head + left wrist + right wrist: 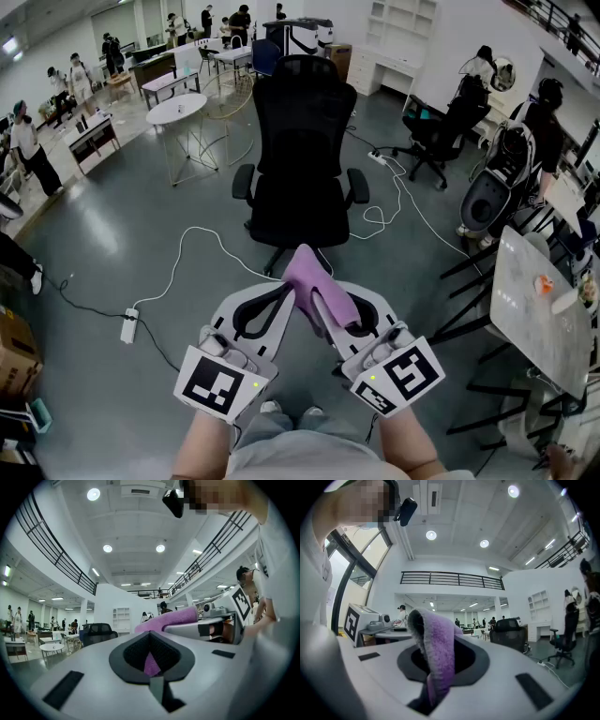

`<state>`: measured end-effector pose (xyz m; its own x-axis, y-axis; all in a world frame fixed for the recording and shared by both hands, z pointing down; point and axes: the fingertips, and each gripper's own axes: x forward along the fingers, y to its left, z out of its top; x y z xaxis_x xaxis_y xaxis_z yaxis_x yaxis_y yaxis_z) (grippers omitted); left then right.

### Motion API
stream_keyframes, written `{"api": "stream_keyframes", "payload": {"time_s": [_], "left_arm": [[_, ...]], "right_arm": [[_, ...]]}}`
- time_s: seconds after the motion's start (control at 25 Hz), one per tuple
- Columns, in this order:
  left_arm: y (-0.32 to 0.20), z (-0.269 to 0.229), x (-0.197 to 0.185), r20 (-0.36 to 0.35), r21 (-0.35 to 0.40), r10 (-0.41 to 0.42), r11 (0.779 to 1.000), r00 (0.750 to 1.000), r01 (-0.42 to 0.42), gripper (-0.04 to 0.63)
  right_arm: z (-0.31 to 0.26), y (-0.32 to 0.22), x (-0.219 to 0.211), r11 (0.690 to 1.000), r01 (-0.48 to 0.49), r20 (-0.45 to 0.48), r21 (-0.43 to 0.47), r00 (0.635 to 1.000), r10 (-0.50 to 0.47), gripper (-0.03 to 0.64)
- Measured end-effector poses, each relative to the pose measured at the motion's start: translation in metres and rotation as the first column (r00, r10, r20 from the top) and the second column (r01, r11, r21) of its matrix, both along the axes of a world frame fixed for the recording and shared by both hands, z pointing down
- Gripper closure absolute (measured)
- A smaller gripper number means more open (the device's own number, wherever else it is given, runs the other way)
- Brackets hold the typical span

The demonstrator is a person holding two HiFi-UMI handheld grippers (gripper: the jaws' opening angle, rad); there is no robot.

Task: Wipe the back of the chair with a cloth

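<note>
Right gripper (319,298) clamps purple cloth (312,275), which drapes over its jaws. Left gripper (286,292), just beside, pinches cloth edge. Black chair (300,141) stands farther off, untouched.

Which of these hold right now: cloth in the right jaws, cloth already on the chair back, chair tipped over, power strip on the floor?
1. The right gripper has its jaws shut on the purple cloth. True.
2. The cloth touches the black office chair. False: it is held apart from the chair, in front of it.
3. The chair lies tipped over. False: it stands upright.
4. A white power strip lies on the floor. True.
</note>
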<state>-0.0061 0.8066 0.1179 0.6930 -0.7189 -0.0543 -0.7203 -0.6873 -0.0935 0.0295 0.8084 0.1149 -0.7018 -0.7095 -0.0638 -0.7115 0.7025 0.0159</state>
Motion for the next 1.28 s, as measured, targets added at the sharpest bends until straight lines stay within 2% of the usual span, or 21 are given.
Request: {"api": "stream_keyframes", "payload": {"time_s": [0.4, 0.8, 1.04, 1.28], "left_arm": [[-0.018, -0.001, -0.019, -0.015, -0.003, 0.01, 1.0, 1.0, -0.01, 0.583], [-0.052, 0.006, -0.038, -0.034, -0.012, 0.059, 0.998, 0.998, -0.059, 0.583], [-0.088, 0.015, -0.041, -0.041, -0.018, 0.071, 0.997, 0.997, -0.072, 0.583], [-0.153, 0.018, -0.032, -0.054, -0.026, 0.059, 0.998, 0.997, -0.06, 0.583]], "right_arm": [[0.001, -0.018, -0.018, 1.0, 0.0, 0.004, -0.003, 1.0, 0.0, 0.565], [0.009, -0.048, -0.041, 0.999, -0.035, 0.003, -0.002, 0.999, 0.035, 0.565], [0.019, -0.081, -0.044, 0.999, -0.032, 0.001, -0.025, 0.999, 0.032, 0.565], [0.021, -0.144, -0.034, 1.0, -0.026, -0.009, -0.006, 1.0, 0.026, 0.568]]}}
